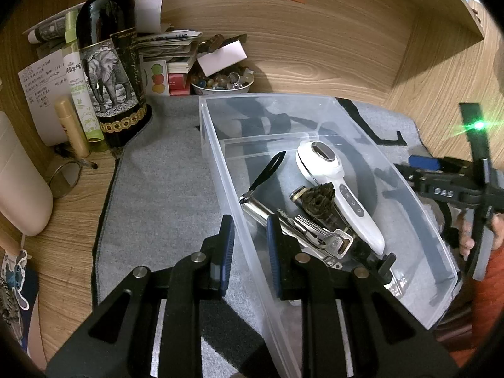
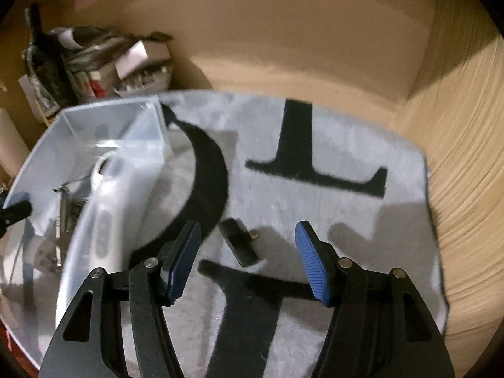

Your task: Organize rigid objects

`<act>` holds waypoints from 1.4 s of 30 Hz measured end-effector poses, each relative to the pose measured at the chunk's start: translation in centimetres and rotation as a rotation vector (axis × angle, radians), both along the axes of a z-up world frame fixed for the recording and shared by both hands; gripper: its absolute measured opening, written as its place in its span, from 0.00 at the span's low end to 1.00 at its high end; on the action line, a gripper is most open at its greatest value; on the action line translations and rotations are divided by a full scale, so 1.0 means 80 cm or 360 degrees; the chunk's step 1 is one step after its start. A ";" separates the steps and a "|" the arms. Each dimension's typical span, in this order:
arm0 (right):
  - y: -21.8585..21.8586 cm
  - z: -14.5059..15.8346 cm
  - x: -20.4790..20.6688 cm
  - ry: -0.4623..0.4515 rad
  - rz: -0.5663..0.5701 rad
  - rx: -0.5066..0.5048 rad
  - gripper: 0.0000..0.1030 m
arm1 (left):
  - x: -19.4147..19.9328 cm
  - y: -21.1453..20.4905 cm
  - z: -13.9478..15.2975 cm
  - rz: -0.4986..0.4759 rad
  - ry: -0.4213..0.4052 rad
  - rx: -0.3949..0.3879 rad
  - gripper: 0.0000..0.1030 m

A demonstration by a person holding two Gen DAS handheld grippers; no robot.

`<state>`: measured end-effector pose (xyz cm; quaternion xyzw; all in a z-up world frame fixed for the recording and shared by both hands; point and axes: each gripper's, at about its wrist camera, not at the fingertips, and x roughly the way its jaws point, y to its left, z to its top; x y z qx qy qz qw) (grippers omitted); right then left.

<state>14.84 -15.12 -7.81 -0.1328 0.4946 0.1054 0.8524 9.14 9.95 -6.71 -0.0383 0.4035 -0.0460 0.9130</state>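
Note:
A clear plastic bin [image 1: 220, 163] stands on a grey mat [image 1: 163, 195]. In it lie a white handheld device [image 1: 334, 182], a bunch of keys [image 1: 327, 239], a metal flashlight [image 1: 258, 211] and a dark brush-like piece [image 1: 318, 201]. My left gripper [image 1: 250, 233] straddles the bin's near left wall, its pads narrowly apart on both sides of it; I cannot tell if they pinch it. My right gripper [image 2: 249, 252] is open above the mat, over a small black adapter [image 2: 237, 245]. The bin [image 2: 148, 119] lies to its left. The right gripper also shows in the left wrist view [image 1: 423, 163].
A dark wine bottle [image 1: 107, 63], spray bottles, papers, boxes and a bowl of small stones [image 1: 222, 82] crowd the back left. Glasses [image 1: 67, 173] lie on the wooden desk [image 1: 330, 56]. Wooden walls enclose the back and right.

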 end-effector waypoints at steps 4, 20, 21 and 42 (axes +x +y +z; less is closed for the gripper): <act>-0.006 -0.024 0.009 0.0093 -0.0039 0.0005 0.57 | 0.000 0.000 0.000 0.0000 0.0000 -0.0001 0.19; -0.001 -0.028 0.005 0.0088 -0.0004 -0.0015 0.18 | -0.001 0.001 0.000 0.0000 -0.0001 -0.0001 0.19; 0.000 -0.026 0.003 0.0076 0.0001 -0.0017 0.18 | 0.000 0.001 0.000 0.0001 -0.0001 -0.0002 0.19; 0.070 0.090 -0.049 -0.0314 0.0301 0.0121 0.18 | 0.000 0.000 0.000 0.0001 -0.0001 -0.0001 0.19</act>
